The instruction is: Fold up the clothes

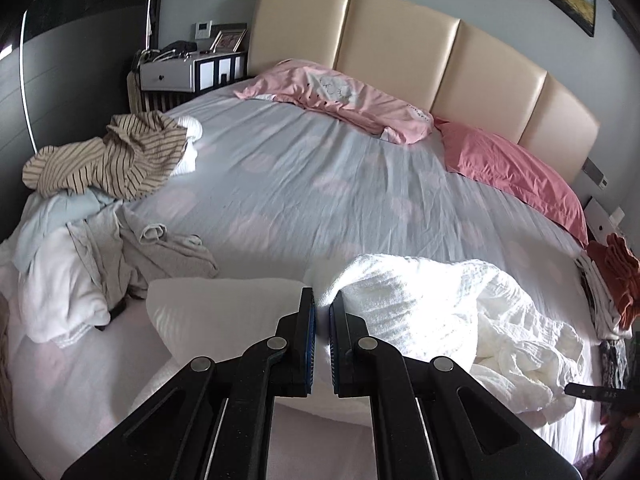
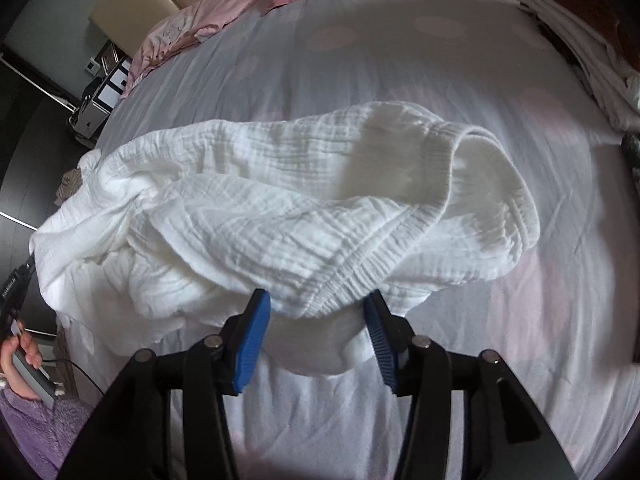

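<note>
A white crinkled garment (image 2: 280, 208) lies stretched across the grey bed sheet (image 2: 400, 60). My right gripper (image 2: 318, 300) stands open over its near hem; the ribbed edge sits between the blue pads (image 2: 252, 344), which do not press on it. The garment's left end hangs past the bed edge, at the black body of the left gripper (image 2: 16, 284), held by a hand (image 2: 20, 354). In the left wrist view my left gripper (image 1: 322, 300) is shut, with the white garment (image 1: 420, 312) bunched right at its tips. The pinched bit itself is hidden.
A heap of unfolded clothes (image 1: 80, 264) with a striped garment (image 1: 112, 160) lies at the bed's left side. Two pink pillows (image 1: 340, 96) (image 1: 512, 172) rest against the beige headboard (image 1: 400, 40). Folded clothes (image 1: 612, 292) are stacked at the right edge. A nightstand (image 1: 188, 68) stands far left.
</note>
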### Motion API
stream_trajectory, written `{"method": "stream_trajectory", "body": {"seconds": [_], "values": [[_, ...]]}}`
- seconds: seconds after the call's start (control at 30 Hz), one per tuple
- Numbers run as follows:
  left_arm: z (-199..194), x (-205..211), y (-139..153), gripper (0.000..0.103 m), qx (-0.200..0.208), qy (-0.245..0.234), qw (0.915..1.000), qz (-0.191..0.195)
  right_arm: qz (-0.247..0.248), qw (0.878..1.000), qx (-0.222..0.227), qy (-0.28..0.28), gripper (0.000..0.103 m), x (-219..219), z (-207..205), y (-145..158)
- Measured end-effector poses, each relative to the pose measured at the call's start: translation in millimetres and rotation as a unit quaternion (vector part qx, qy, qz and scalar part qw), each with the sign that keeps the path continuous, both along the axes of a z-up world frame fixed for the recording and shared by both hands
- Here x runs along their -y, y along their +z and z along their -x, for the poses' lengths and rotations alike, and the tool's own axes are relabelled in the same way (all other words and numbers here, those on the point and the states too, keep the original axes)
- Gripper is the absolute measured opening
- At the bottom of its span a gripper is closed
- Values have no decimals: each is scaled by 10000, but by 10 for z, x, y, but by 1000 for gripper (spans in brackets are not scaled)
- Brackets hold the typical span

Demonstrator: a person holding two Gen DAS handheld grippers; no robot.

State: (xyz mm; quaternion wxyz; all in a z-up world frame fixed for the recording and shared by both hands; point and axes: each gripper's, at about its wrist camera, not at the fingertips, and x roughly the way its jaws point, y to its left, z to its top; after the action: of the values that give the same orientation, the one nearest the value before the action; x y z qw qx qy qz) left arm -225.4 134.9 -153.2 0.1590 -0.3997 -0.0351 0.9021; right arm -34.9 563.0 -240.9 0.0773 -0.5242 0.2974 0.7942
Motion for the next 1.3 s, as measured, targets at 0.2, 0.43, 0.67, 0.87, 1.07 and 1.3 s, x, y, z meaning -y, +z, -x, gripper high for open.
{"method": "stream_trajectory", "body": {"seconds": [0.2,0.43,0.67,0.87,1.07,1.3], "values": [[-59,-20,32,6,-89,-2,10000,-6,-267,9982,-478,-244,15,-32,-122,205],[-346,-21,490,7,-732,-154,9972,-66,-1268,9813,-1253,-730,0,-144,-539,1064],[-612,-13,1029,6,-1321,-338,9904,-235,-1930,9620,-1630,-1032,0,-390,-1010,1877],[-665,19,1480,6,-1772,-333,9835,-164,-1536,9804,-1166,-390,8,-185,-780,1567],[-482,25,1563,6,-1841,-258,9815,468,-884,9944,-536,222,27,126,-354,842],[-118,91,1059,6,-1411,86,9850,986,-1638,9747,81,1517,34,667,85,382]]}}
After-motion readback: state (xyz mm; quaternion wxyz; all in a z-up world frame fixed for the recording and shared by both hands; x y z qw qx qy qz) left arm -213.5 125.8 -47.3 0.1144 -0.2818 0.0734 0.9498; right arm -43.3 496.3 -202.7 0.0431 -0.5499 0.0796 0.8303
